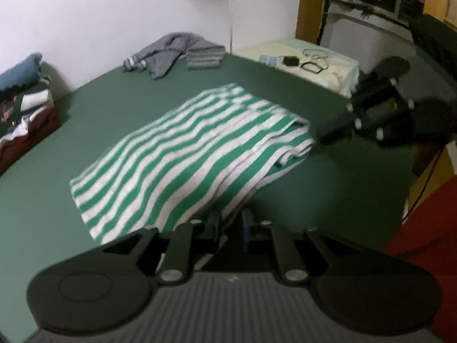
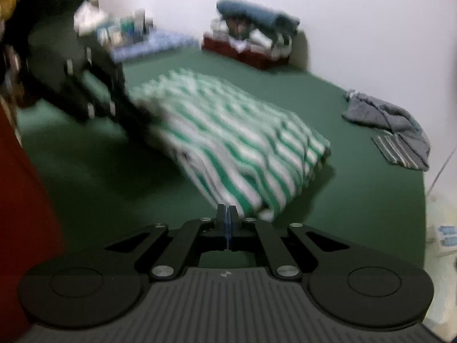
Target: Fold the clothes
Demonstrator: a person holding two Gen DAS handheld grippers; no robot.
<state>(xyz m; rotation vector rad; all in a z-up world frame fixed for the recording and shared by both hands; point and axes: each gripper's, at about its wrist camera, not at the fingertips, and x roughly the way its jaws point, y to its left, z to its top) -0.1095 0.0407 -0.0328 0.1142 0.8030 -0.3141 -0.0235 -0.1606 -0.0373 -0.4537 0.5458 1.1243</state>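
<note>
Two claws: my left claw (image 1: 230,223) pinches the striped garment (image 1: 185,154) lower centre (lifting for a fold, I judge); right claw (image 2: 227,217) pressed together, empty.

A green-and-white striped garment (image 1: 188,154) is lying folded on the green bed sheet (image 1: 328,200), and the left gripper (image 1: 232,224) is pinching its near edge between nearly closed fingers. The right gripper (image 1: 322,136) is reaching in from the right, its tip just beside the garment's far corner. Grey clothes (image 1: 174,53) are sitting by the wall, and a clothes pile (image 1: 25,108) is resting at the left.
</note>
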